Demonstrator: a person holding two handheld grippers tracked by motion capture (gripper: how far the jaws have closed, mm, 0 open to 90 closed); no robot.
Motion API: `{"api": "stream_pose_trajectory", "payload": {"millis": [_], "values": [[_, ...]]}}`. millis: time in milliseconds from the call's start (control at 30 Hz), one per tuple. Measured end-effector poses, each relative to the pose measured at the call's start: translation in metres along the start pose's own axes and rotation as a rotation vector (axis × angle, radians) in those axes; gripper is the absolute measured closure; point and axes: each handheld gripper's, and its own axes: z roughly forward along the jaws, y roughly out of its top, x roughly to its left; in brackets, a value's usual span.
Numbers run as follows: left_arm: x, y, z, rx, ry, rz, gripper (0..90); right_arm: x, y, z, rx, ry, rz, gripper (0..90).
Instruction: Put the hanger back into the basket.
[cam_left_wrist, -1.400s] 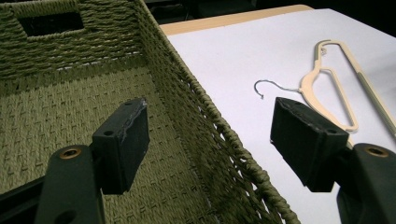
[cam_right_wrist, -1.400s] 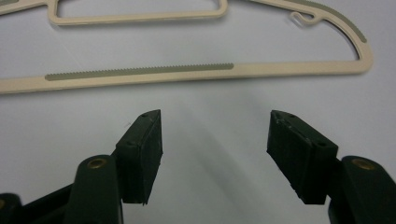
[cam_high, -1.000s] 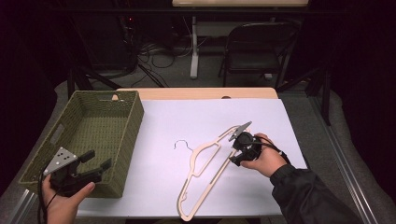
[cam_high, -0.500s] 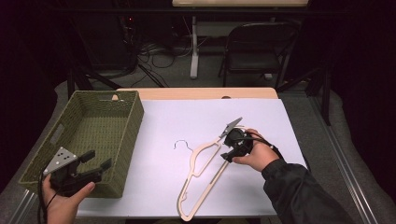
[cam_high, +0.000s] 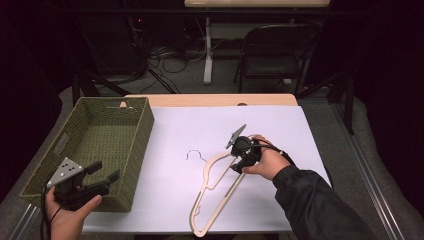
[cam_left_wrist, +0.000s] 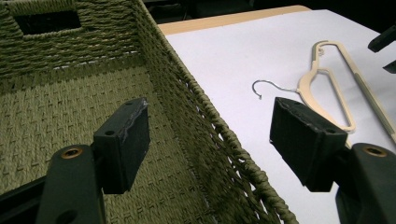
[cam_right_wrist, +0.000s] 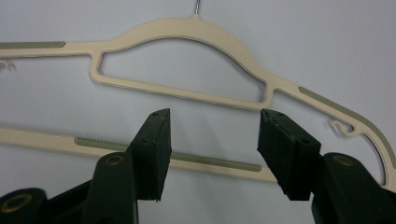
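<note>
So my right tongs (cam_high: 237, 161) are hanging right over the cream plastic hanger (cam_high: 216, 192), which lies flat on the white surface (cam_high: 300, 130) toward the near edge. The jaws have just been closing in a bit, but they're released, gripping nothing. In the right gripper view the hanger's bottom bar (cam_right_wrist: 212, 162) runs across the gap between the two black pads (cam_right_wrist: 156, 149), and I can't tell if the pads actually touch the plastic yet. The curved shoulder part with its cut-out window sits just beyond the tips, and the greenish non-slip strips (cam_right_wrist: 338, 109) show on both arms. The metal hook (cam_high: 194, 154) points away from me, toward the basket side.

My left tongs (cam_high: 102, 175) are released too, jaws spread wide with nothing between them, just hovering at the near right corner of the green woven basket (cam_high: 137, 130). In the left gripper view one pad hangs over the basket's inside, the other over the white surface, with the woven rim (cam_left_wrist: 219, 135) running between them. The basket sits at the left end of the surface, well apart from the hanger.
</note>
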Motion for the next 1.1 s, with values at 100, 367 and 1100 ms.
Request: {"api": "stream_pose_trajectory", "payload": {"millis": [100,367,1100], "values": [[0.000,0.000,0.000,0.001,0.000,0.004,28.7,0.001,0.003,0.003,0.020,0.009,-0.036,44.6],[0.000,0.000,0.001,0.003,0.001,0.008,28.7,0.000,0.009,0.014,0.061,0.024,-0.084,46.8],[0.001,-0.001,0.002,0.005,-0.001,0.005,28.8,0.010,0.024,0.050,0.150,0.060,-0.239,41.7]]}}
